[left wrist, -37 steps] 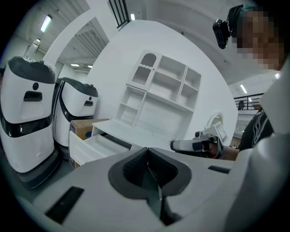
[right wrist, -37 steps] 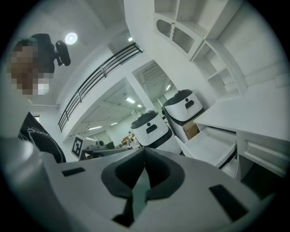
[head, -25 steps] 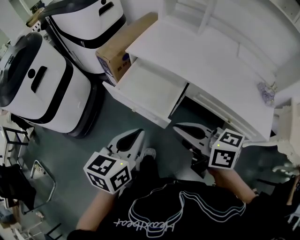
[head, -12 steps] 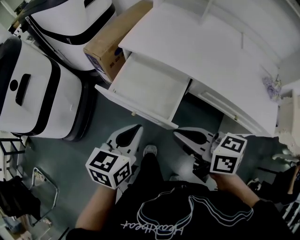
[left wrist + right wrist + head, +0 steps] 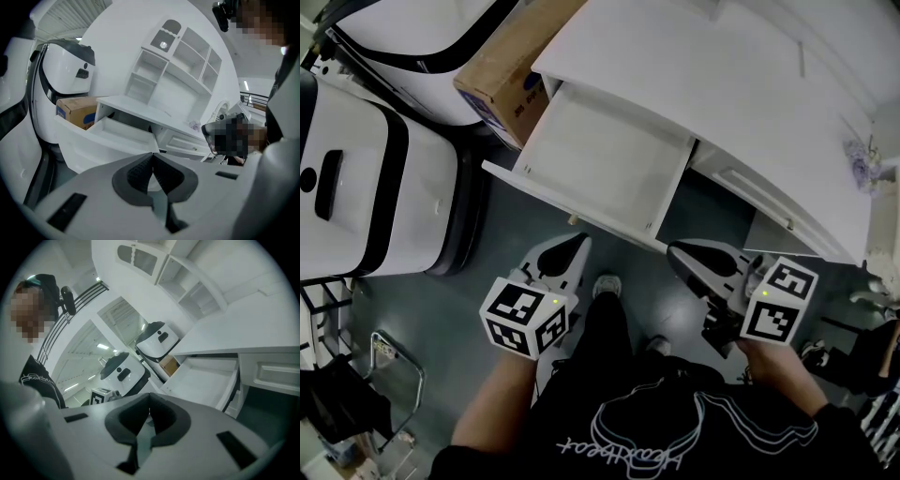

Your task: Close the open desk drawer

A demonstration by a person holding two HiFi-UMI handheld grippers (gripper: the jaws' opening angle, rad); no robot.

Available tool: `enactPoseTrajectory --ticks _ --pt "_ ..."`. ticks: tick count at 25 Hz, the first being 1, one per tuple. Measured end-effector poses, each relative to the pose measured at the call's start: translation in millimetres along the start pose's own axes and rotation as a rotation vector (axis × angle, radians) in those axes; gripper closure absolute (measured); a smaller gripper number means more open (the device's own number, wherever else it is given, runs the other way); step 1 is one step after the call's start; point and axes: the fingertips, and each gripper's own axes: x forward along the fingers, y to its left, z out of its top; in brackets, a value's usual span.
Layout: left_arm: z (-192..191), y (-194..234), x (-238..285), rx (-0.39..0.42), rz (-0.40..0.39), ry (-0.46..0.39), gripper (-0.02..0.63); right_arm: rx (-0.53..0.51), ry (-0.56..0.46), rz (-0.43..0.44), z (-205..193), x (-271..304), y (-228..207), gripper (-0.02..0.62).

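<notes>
- The left gripper (image 5: 575,247) has its 2 jaws pressed together with nothing between them. In the left gripper view its dark pads (image 5: 138,171) meet along a single seam.
- The right gripper (image 5: 677,251) is closed in the same way, pad against pad, gripping nothing.
- Both point toward 12 o'clock in the head view and are held over the grey floor (image 5: 441,319), clear of the furniture.
- Each carries a marker cube at its 6 o'clock end: the left cube (image 5: 528,319) and the right cube (image 5: 780,302).
- A shoe (image 5: 606,285) shows between the 2 grippers.
- The drawer (image 5: 600,159) stands pulled well out of the white desk (image 5: 722,84). It lies at 12 o'clock from the left gripper and at 10 o'clock from the right gripper, near both but touched by neither.
- A second drawer front (image 5: 750,197) sits flush in the desk at 1 o'clock from the right gripper.
- A cardboard box (image 5: 502,70) rests just beside the desk, at 10 o'clock from the open drawer.
- 2 white machines with black trim stand further out, 1 machine (image 5: 366,187) at 9 o'clock from the drawer and the other machine (image 5: 422,33) at 10 o'clock.
- A metal chair frame (image 5: 389,375) sits at 8 o'clock from the left gripper.
</notes>
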Motion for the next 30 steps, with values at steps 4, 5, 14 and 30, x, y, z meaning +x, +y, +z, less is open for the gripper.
enactPoseTrajectory --ticks 4,5,14,30 --pt "-8 12 10 0.031 0.008 0.032 0.601 0.016 -0.010 -0.016 0 4 -7 0.589" --pt "-10 16 12 0.034 0.012 0.039 0.601 0.017 -0.011 -0.019 0 5 -9 0.589" --pt "-25 38 28 0.063 0.030 0.099 0.601 0.078 -0.035 -0.046 1 12 -24 0.589" --pt "-24 58 35 0.033 0.007 0.117 0.601 0.112 -0.045 -0.069 9 30 -33 0.589"
